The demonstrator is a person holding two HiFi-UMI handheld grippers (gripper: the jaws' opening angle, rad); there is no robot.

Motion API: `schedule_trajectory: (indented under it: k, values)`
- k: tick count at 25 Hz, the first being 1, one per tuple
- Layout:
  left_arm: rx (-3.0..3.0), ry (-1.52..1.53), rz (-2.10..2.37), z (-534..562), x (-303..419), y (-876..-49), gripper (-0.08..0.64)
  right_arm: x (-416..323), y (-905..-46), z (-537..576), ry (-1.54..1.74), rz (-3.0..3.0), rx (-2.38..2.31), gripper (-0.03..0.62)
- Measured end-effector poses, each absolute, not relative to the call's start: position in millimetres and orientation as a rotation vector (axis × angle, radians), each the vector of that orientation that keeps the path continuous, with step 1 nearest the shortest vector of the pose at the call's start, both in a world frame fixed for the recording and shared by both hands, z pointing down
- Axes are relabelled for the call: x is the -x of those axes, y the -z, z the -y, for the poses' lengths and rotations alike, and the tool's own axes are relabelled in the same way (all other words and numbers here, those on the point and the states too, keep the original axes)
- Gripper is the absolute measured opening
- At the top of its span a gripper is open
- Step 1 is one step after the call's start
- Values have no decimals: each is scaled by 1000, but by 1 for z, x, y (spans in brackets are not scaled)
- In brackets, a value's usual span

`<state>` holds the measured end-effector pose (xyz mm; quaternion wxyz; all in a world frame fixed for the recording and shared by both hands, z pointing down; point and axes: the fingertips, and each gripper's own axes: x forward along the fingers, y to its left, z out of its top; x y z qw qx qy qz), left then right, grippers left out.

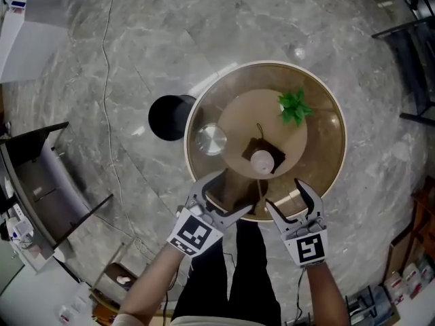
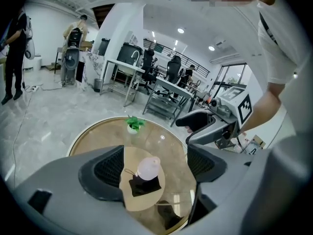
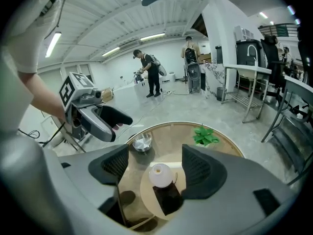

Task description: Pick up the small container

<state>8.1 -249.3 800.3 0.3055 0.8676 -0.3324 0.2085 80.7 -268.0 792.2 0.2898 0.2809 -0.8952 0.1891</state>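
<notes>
One round glass desk [image 1: 344, 141] carries one smooth, white, egg-shaped small container [image 1: 262, 161]. It stands upright on a dark square mat [image 1: 253, 147] at the centre, long axis vertical, top hole upward. Beside it are one shiny metal bowl [image 1: 211, 139] and one leafy plant [image 1: 294, 107]. The left tool [image 1: 228, 194] and right tool [image 1: 284, 194] hover open and empty.

White small container [image 1: 262, 161], black mat [image 1: 252, 148], green plant [image 1: 294, 106], silver bowl [image 1: 211, 140], grey marbled floor [image 1: 122, 66]
</notes>
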Motion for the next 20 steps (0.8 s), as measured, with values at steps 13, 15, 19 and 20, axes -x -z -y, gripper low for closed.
schedule_trajectory:
  k: [13,15,19,20]
  values:
    - [-2293,-599,801,233,-23,-891,419,-63,-890,259,-439,2382,-640,336]
    - [-2279,-583,789,232,-23,-900,420,-61,-900,258,-431,2381,-621,325]
    - [-2229,-534,768,231,-21,-914,419,-58,-915,257,-416,2375,-596,298]
    - [-2216,-522,762,230,-21,-918,419,-57,-918,257,-410,2376,-591,290]
